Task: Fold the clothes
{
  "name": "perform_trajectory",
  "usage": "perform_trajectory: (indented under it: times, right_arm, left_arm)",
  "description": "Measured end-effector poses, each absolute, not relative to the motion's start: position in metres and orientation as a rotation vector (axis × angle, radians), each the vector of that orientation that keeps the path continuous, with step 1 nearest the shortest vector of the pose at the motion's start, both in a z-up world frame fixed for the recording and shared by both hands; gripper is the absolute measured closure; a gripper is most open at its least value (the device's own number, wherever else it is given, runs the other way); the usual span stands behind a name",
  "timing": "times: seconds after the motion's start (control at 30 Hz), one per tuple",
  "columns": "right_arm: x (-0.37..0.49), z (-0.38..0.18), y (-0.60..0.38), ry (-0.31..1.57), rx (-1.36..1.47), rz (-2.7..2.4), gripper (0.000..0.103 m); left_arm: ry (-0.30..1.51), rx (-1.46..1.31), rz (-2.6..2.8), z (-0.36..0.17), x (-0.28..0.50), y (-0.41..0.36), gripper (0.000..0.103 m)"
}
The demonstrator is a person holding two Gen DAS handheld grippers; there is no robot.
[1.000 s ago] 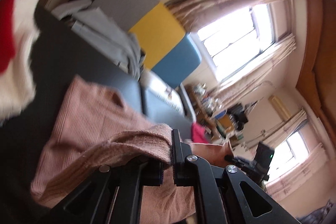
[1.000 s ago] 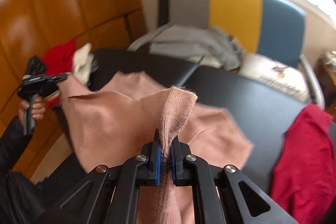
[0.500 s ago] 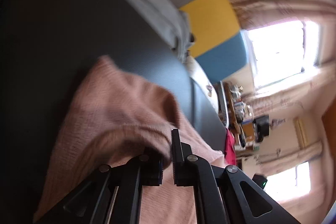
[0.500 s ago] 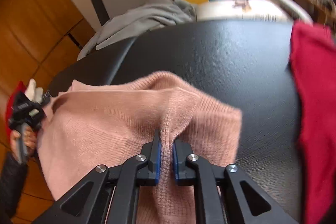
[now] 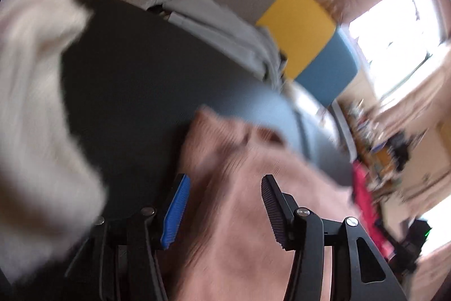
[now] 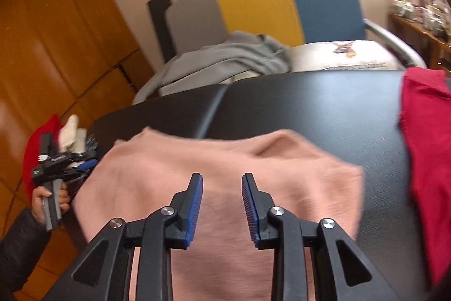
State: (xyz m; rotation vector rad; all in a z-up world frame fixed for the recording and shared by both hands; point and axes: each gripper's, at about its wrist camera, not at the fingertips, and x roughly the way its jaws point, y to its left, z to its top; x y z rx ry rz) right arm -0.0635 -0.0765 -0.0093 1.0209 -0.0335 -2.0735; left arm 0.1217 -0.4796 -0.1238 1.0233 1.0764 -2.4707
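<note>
A pink knit sweater (image 6: 225, 168) lies folded on the black table (image 6: 310, 103). It also shows in the left wrist view (image 5: 242, 188), blurred. My right gripper (image 6: 222, 179) is open and empty, just above the sweater's near part. My left gripper (image 5: 225, 182) is open and empty over the sweater's left edge; it also shows in the right wrist view (image 6: 64, 162), held in a hand at the table's left end.
A red garment (image 6: 425, 160) lies on the table's right side. A white cloth (image 5: 36, 103) and red cloth (image 6: 39, 143) sit at the left end. Grey clothes (image 6: 225, 58) lie on a grey-yellow-blue chair (image 6: 267, 2) behind the table.
Both grippers were shut on the pink sweater and held it up. They lowered it onto the table and have opened; the sweater now lies flat and folded.
</note>
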Motion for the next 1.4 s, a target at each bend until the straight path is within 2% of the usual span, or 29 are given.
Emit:
perform_trajectory:
  times: [0.17,0.23,0.3,0.43,0.6,0.67,0.8,0.9,0.93,0.97,1.0,1.07,1.1,1.27,1.33,1.37,1.4]
  right_arm:
    - [-0.063,-0.04,-0.108,0.052,1.083,-2.068,0.074]
    - [-0.068,-0.051,-0.115,0.101,1.097,-2.08,0.074]
    - [-0.072,-0.061,-0.118,0.123,1.103,-2.083,0.074]
    - [-0.081,-0.072,-0.108,0.059,1.079,-2.031,0.074]
    - [-0.098,-0.084,-0.078,-0.137,1.098,-1.878,0.076]
    - [-0.103,-0.088,-0.069,-0.219,1.109,-1.826,0.076]
    - [-0.094,-0.085,-0.072,-0.16,1.103,-1.824,0.075]
    - [-0.083,-0.083,-0.073,-0.105,1.077,-1.814,0.074]
    - [-0.082,-0.083,-0.072,-0.108,1.072,-1.809,0.074]
    - [-0.08,-0.084,-0.07,-0.111,1.069,-1.804,0.074]
    - [-0.08,-0.084,-0.07,-0.116,1.07,-1.803,0.074]
    - [-0.081,-0.084,-0.069,-0.125,1.073,-1.801,0.075]
    - [-0.08,-0.084,-0.068,-0.128,1.073,-1.802,0.075]
    - [-0.079,-0.084,-0.067,-0.14,1.071,-1.806,0.075]
    - [-0.079,-0.084,-0.066,-0.148,1.07,-1.807,0.075]
    - [-0.08,-0.084,-0.065,-0.153,1.07,-1.805,0.075]
    - [-0.081,-0.084,-0.064,-0.158,1.07,-1.803,0.075]
  left_arm:
    - [1.035,1.129,-2.496,-0.14,0.158,-0.461,0.05]
    - [1.014,1.154,-2.493,-0.144,0.17,-0.455,0.054]
    - [1.022,1.151,-2.492,-0.144,0.181,-0.452,0.097]
    - [1.131,1.112,-2.57,-0.136,0.203,-0.438,0.097]
    - [1.077,1.18,-2.548,-0.144,0.233,-0.406,0.098]
    - [1.197,1.162,-2.478,-0.163,0.247,-0.411,0.097]
    - [1.31,1.049,-2.493,-0.154,0.269,-0.409,0.097]
    - [1.189,1.109,-2.526,-0.143,0.273,-0.404,0.094]
    - [1.145,1.121,-2.537,-0.139,0.27,-0.405,0.09]
    - [1.11,1.126,-2.548,-0.135,0.266,-0.406,0.076]
    - [1.09,1.113,-2.56,-0.13,0.26,-0.409,0.058]
    - [1.038,1.075,-2.593,-0.12,0.243,-0.416,0.04]
    - [1.006,1.071,-2.614,-0.117,0.231,-0.419,0.037]
    - [0.814,1.187,-2.648,-0.118,0.159,-0.426,0.038]
    - [0.774,1.275,-2.639,-0.126,0.134,-0.425,0.041]
    - [0.744,1.309,-2.636,-0.128,0.125,-0.422,0.049]
    - [0.692,1.353,-2.639,-0.131,0.117,-0.418,0.079]
